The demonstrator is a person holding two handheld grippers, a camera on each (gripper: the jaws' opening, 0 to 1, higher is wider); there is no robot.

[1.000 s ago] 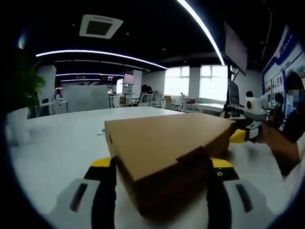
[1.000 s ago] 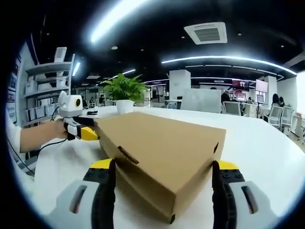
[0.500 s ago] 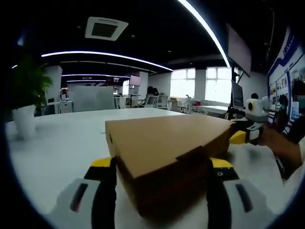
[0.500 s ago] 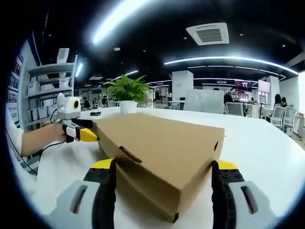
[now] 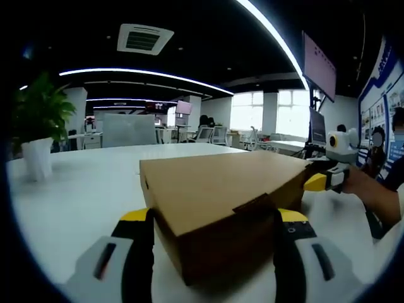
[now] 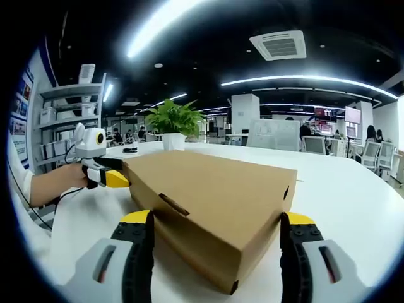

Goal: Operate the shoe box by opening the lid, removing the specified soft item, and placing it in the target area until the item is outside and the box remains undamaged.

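My left gripper (image 5: pixel 213 218) stands with its jaws spread wide, one on each side of a near corner of the shoe box (image 5: pixel 221 196); I cannot tell whether the pads touch the cardboard. My right gripper (image 6: pixel 214 221) is spread just as wide across the opposite end of the shoe box (image 6: pixel 214 196), contact likewise uncertain. The box rests on the white table (image 5: pixel 82 189), lid down and tucked; a lid tab (image 5: pixel 252 205) shows at the near edge in the left gripper view. The soft item is presumably inside, unseen. A potted plant (image 6: pixel 170 123) stands on the far part of the table, and shelving (image 6: pixel 66 120) rises beyond the far left.

Risks, as I judge them: closing either jaw pair hard on a corner could crush or crease the cardboard; prying the tab at an angle could tear it; lifting the lid with one end unrestrained could let the box slide across the smooth table.
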